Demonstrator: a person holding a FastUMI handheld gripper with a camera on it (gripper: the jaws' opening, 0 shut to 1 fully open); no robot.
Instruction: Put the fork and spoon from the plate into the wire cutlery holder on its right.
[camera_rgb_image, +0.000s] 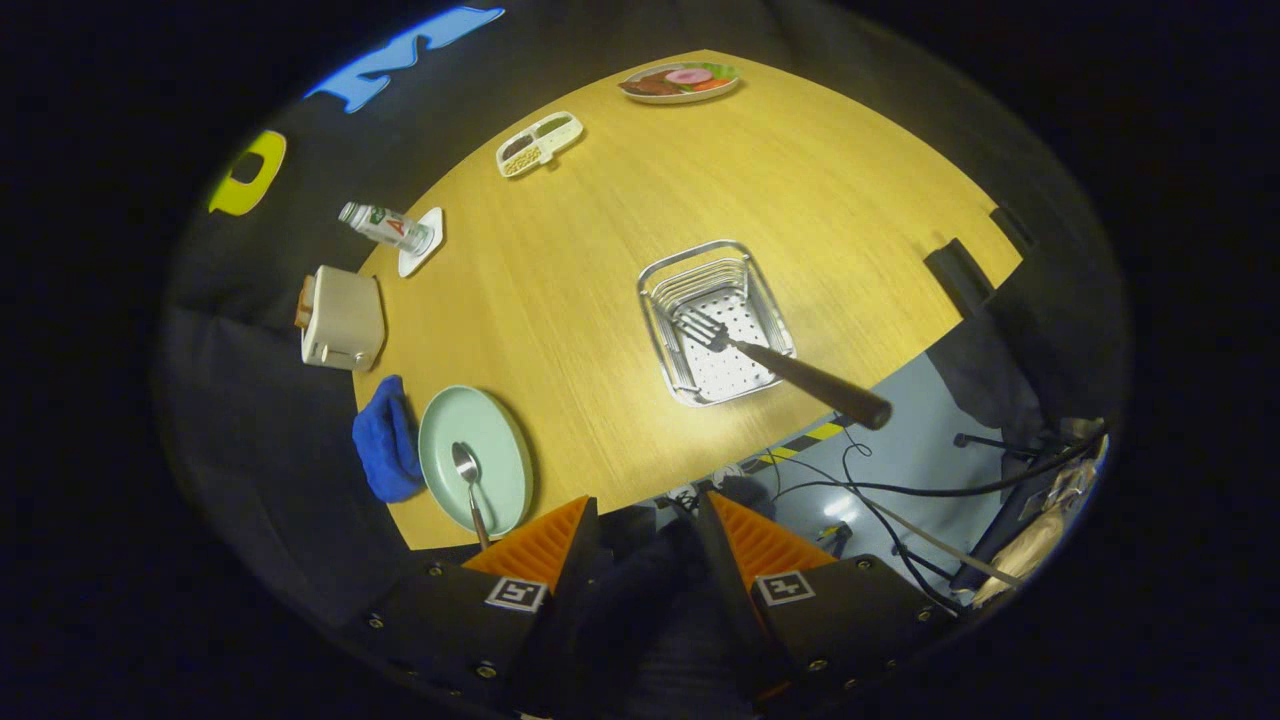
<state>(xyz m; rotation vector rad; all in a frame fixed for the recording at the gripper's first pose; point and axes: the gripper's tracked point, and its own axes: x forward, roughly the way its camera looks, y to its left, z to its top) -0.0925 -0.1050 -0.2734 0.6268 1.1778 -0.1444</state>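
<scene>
Spoon (468, 478) on plate (500, 450), by left finger | fork (770, 360) already in holder (670, 300) | claw (645, 525) apart, empty | spoon looks light, hard, slippery: grab thin handle

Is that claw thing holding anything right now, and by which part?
Nothing. The gripper is open with nothing between its fingers; the fork lies in the wire holder, the spoon on the plate.

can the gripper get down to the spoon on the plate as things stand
Probably yes. The gripper is open and holds nothing, and the spoon lies alone on the green plate just ahead of its fingers, with nothing over it; the blue cloth sits beside the plate.
</scene>
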